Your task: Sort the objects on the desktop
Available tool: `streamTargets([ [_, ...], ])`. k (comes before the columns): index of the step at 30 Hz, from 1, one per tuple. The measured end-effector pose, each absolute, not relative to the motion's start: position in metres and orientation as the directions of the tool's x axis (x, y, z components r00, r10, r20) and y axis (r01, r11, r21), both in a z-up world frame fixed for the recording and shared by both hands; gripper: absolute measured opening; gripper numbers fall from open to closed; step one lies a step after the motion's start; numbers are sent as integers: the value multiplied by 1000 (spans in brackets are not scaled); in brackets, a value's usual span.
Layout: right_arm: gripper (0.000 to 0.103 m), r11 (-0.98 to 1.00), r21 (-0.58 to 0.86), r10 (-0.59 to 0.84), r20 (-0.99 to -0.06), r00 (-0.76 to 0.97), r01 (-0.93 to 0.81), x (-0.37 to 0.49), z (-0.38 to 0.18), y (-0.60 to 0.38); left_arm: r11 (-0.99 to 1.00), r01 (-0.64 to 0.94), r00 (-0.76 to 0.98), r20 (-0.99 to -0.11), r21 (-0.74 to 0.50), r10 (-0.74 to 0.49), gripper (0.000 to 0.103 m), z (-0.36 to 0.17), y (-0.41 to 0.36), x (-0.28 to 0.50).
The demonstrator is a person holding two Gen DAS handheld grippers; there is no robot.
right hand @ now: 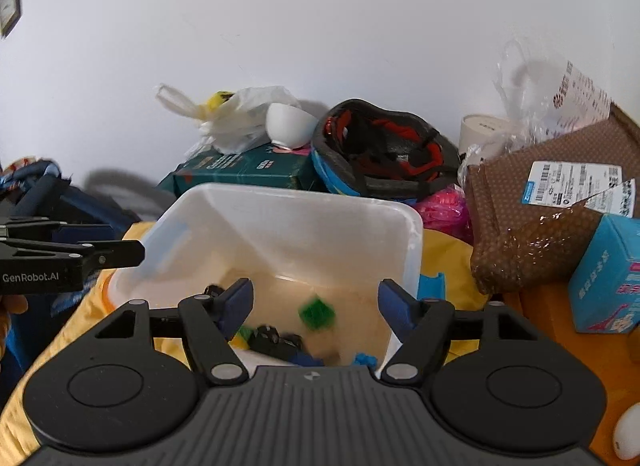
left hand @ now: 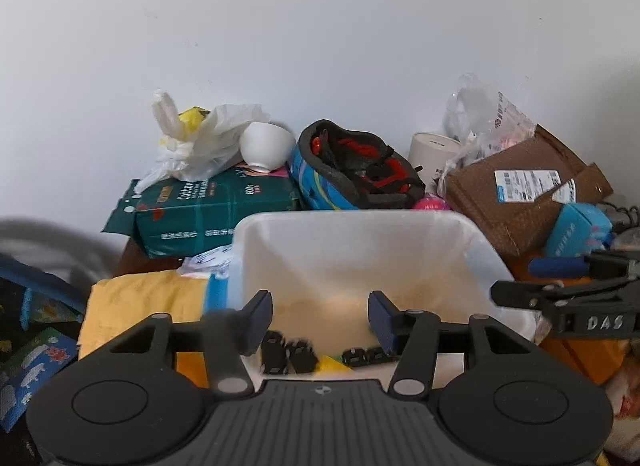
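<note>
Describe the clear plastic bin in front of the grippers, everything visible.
The plastic bin is translucent white, rectangular with rounded corners and a rolled rim, upright and lidless. It rests on yellow cloth. Small toy pieces lie on its bottom: black ones, a green block, a blue one. Both grippers' open jaws hover at its near rim.

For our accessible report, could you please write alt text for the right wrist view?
The right gripper, fingers apart and holding nothing, hangs over a translucent plastic bin with small green, black and blue toy pieces inside. The left gripper reaches in from the left. Behind stand a bike helmet, a white bowl and a cardboard box.
</note>
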State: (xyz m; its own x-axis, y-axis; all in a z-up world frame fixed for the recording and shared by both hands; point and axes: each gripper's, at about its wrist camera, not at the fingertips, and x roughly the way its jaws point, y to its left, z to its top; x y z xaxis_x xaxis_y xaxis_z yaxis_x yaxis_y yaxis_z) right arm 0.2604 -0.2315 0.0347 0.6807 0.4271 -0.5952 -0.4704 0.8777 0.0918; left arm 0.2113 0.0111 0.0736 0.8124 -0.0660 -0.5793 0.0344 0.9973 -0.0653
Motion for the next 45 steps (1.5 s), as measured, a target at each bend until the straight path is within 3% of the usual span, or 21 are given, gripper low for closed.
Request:
streamTargets([
  [7, 72, 851, -30, 408, -591, 696, -525, 205, 30, -230, 994, 35, 792, -604, -100, -89, 57, 40, 25, 146],
  [15, 72, 840, -26, 399, -648, 649, -542, 179, 2, -226, 994, 11, 731, -678, -109, -82, 57, 0, 33, 114],
  [25, 73, 840, 2, 405, -669, 623, -543, 175, -12, -224, 996, 31, 709, -700, -81, -79, 57, -17, 37, 108],
  [34, 74, 858, 73, 392, -734, 555, -509, 173, -79, -246, 994, 108, 664, -743, -20, -87, 57, -55, 28, 117],
  [40, 74, 850, 8, 356, -745, 564, -526, 191, -99, -238, 988, 156, 641, -762, 14, -90, 56, -72, 13, 142],
  [42, 75, 843, 4, 355, -756, 550, -538, 198, -105, -234, 987, 161, 627, -773, 15, -90, 54, -77, 11, 149],
  [44, 77, 823, 0, 370, -759, 536, -568, 202, -109, -228, 986, 166, 609, -784, -19, -118, 36, -80, 11, 154],
  [45, 76, 811, -11, 373, -760, 532, -585, 203, -111, -225, 986, 166, 610, -784, -17, -116, 36, -80, 11, 154],
])
